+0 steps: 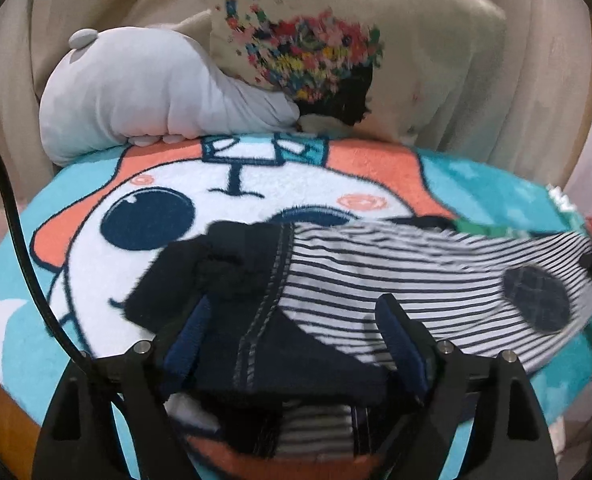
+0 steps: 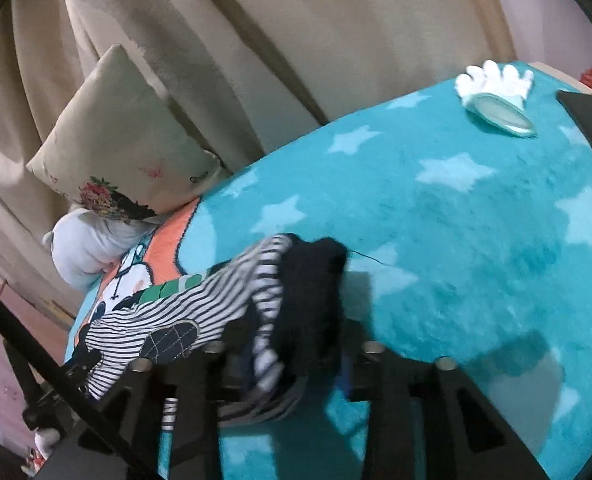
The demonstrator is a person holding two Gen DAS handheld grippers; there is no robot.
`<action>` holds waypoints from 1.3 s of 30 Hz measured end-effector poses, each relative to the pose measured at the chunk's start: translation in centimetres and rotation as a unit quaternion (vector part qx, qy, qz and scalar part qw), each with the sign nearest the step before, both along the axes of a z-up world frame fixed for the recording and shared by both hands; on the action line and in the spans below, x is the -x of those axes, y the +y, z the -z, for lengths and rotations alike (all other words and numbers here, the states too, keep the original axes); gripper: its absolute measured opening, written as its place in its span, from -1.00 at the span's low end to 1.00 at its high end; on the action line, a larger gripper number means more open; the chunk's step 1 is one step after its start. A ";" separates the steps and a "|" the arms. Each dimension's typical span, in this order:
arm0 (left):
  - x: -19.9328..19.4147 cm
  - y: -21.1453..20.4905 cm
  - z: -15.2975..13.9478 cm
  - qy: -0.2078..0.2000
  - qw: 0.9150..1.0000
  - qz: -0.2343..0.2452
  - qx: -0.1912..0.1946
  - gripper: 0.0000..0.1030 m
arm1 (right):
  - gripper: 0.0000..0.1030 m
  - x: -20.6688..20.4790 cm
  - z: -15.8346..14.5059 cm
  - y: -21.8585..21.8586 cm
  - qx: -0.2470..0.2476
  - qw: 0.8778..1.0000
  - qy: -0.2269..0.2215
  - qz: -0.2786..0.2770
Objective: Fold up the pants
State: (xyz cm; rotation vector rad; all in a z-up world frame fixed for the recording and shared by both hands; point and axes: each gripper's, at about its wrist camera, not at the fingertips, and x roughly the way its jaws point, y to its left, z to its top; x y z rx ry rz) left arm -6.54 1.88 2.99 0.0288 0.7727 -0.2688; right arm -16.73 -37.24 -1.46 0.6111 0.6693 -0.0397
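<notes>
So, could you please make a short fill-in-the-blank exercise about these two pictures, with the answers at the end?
1. The pants have dark and white ____ on the leg.
2. The blanket under them is turquoise with pale ____.
3. A dark ____ patch is sewn on the leg.
4. The floral cushion leans on a ____ plush toy.

Answers: stripes; stars; oval; white

The left gripper (image 1: 299,334) showed matte black angular arms with slot cut-outs, silver round screw heads, dark blue pads (image 1: 403,346) and a black cable (image 1: 13,216) curving past, while the right gripper (image 2: 291,354) wore the same black frame, silver screws and a black cable (image 2: 23,330).
</notes>
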 end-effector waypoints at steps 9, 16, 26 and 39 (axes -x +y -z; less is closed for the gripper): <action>0.3 6.9 -2.1 -0.013 0.992 -0.116 0.042 0.61 | 0.05 5.1 -4.9 -1.3 0.058 0.995 -0.047 0.071; 0.6 10.3 -1.3 0.002 0.986 -0.156 0.064 0.61 | -0.11 -0.3 -6.3 8.5 0.087 0.991 -0.052 -0.089; 2.7 11.6 -3.2 -0.029 0.986 -0.154 0.057 0.61 | -0.13 -8.3 -1.7 25.7 0.050 0.949 -0.001 -0.312; 2.8 4.1 -5.9 -0.049 0.997 -0.034 0.048 0.61 | -0.06 -2.7 -2.2 20.2 0.058 0.967 -0.043 -0.246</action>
